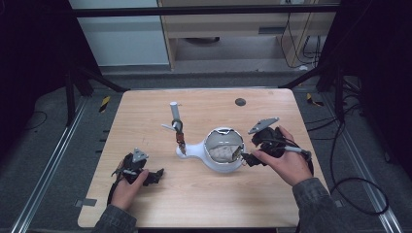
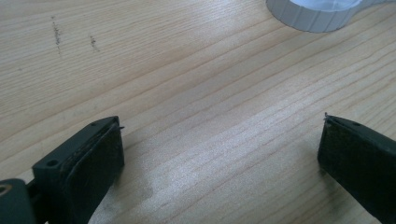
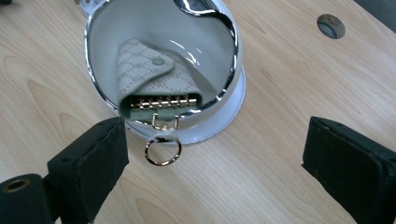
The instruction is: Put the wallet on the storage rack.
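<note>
A white bowl-shaped dish with a chrome rim (image 1: 224, 165) (image 3: 232, 56) sits at the table's middle. Inside it lies a pale patterned key case (image 1: 223, 154) (image 3: 154, 79) with gold hooks; its key ring (image 3: 162, 151) hangs over the rim onto the wood. My right gripper (image 1: 247, 158) (image 3: 215, 154) is open just right of the dish, its jaws wide apart, nothing between them. My left gripper (image 1: 158, 174) (image 2: 219, 154) rests open on bare wood at the front left, away from the dish. A ribbed white base (image 2: 313, 14) shows at the top of the left gripper view.
A grey upright post with a clip (image 1: 176, 121) stands behind the dish's white arm (image 1: 190, 150). A dark round hole (image 1: 240, 102) (image 3: 331, 25) is in the table (image 1: 204, 204) at the back right. Cables lie on the floor to the right.
</note>
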`<state>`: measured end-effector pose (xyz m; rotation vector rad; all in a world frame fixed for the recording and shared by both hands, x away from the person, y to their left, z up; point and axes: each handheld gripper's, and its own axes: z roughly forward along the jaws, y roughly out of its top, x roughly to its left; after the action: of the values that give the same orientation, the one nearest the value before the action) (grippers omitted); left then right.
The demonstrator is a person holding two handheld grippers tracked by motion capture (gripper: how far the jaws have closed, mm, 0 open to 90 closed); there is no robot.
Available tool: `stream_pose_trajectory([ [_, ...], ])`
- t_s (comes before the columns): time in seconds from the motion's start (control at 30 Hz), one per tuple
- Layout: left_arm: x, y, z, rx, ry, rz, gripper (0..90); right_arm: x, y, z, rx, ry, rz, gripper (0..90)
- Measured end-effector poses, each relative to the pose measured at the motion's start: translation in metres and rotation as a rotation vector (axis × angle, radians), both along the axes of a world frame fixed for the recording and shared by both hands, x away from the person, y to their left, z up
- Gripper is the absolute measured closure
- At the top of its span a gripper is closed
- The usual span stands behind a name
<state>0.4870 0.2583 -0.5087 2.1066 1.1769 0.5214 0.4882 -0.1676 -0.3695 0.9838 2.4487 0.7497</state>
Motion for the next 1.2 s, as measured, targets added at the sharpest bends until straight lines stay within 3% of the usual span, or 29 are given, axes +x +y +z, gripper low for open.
stream_pose_trajectory([
  [0.6, 0.0, 0.0, 0.0, 0.0, 0.0, 0.0, 0.0, -0.007, -0.037, -0.041, 0.088, 0.032, -0.113, 5.3],
  [1.07, 0.0, 0.0, 0.0, 0.001, 0.0, 0.0, 0.0, -0.002, -0.061, -0.072, 0.108, 0.045, -0.203, 7.0],
  [1.2, 0.0, 0.0, 0.0, -0.002, -0.001, 0.001, 0.0, 0.0, -0.066, -0.082, 0.109, 0.07, -0.222, 5.0],
])
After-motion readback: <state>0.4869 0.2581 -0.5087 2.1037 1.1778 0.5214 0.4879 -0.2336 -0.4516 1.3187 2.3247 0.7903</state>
